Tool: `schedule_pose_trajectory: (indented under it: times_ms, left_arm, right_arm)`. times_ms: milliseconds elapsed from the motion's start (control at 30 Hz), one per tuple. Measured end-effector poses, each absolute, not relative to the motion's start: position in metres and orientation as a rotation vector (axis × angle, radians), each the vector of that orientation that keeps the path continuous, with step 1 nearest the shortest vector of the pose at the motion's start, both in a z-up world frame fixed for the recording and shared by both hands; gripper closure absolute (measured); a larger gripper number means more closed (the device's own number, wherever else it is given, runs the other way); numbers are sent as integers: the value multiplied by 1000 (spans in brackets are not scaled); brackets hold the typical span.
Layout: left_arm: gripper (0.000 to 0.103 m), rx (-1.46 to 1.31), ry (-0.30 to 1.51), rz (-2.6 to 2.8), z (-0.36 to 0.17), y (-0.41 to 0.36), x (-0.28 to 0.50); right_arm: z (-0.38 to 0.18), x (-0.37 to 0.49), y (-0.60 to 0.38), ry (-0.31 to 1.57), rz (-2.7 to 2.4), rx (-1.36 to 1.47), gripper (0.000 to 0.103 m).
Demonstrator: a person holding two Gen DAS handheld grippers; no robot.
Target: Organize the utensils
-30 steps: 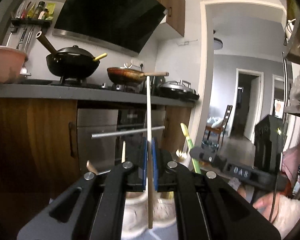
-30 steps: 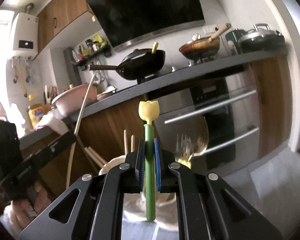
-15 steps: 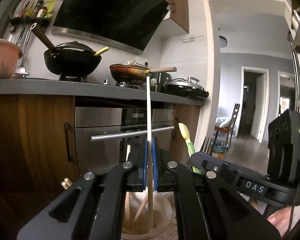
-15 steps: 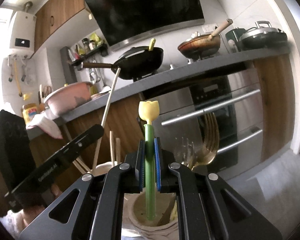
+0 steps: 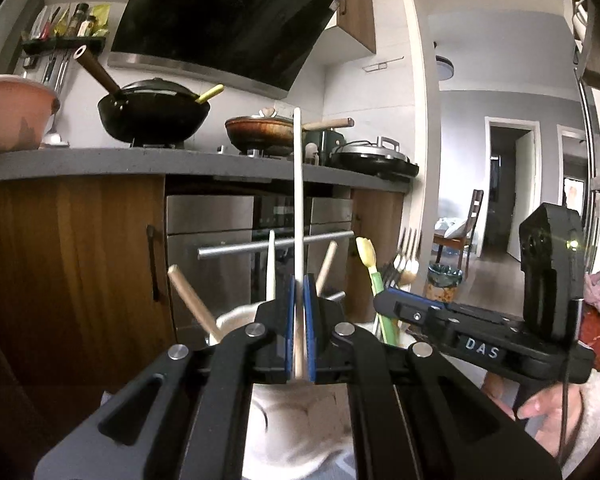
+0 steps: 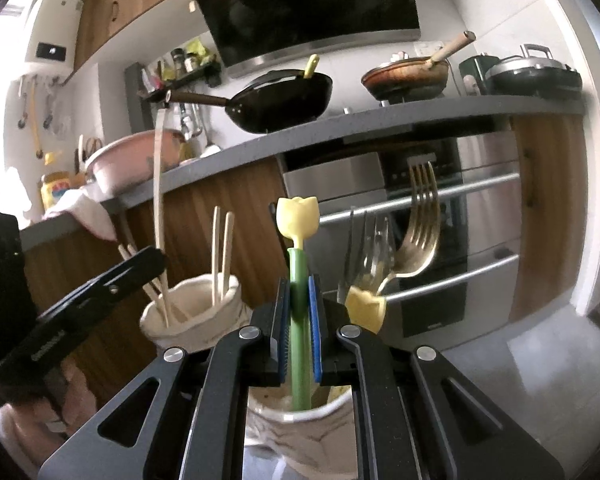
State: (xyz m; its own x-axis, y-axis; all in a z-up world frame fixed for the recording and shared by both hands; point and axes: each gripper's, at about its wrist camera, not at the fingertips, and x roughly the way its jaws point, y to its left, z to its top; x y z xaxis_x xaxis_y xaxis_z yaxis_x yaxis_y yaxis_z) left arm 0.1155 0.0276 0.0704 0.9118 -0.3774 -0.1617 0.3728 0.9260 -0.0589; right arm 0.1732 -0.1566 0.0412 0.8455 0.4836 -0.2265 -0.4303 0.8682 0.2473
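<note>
My left gripper (image 5: 299, 328) is shut on a long pale chopstick (image 5: 298, 200) that stands upright, its lower end inside a cream ceramic holder (image 5: 296, 424) with several wooden sticks (image 5: 188, 300). My right gripper (image 6: 299, 336) is shut on a green-handled utensil with a yellow tulip top (image 6: 298, 220), its lower end down in a second cream holder (image 6: 300, 424). That holder also has forks (image 6: 420, 216) and another yellow-topped utensil (image 6: 364, 308). In the right wrist view the left gripper (image 6: 100, 292) holds its chopstick (image 6: 158, 200) over the first holder (image 6: 192, 312).
A grey counter (image 5: 100, 160) with a black wok (image 5: 152, 116), a frying pan (image 5: 264, 134) and a lidded pan (image 5: 372, 158) runs behind, above a steel oven (image 5: 228, 232). A pink basin (image 5: 12, 108) sits at the left. A person's hand (image 5: 540, 404) grips the right tool.
Both grippers have sunk, lowering the chopstick and the green utensil into their holders. The holders now sit closer under the jaws.
</note>
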Motion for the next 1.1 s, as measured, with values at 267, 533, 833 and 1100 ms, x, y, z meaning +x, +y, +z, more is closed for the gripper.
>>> schedule_pose_trajectory:
  times_ms: [267,533,833,1100]
  left_arm:
    - [98,-25,254,-377,63,31,106]
    - [88,-24,266,-359,62,36,106]
    - [46,-37,265,-308,55,49,83]
    - [27,-10,283,-280,41,51,57]
  right_arm:
    - [31,161,-160,337,487,197,93]
    - [28,158,-162,356,508,203,80]
    - [29,136,-164,344,488,166,64]
    - [21,101,-167,316,434,45,28]
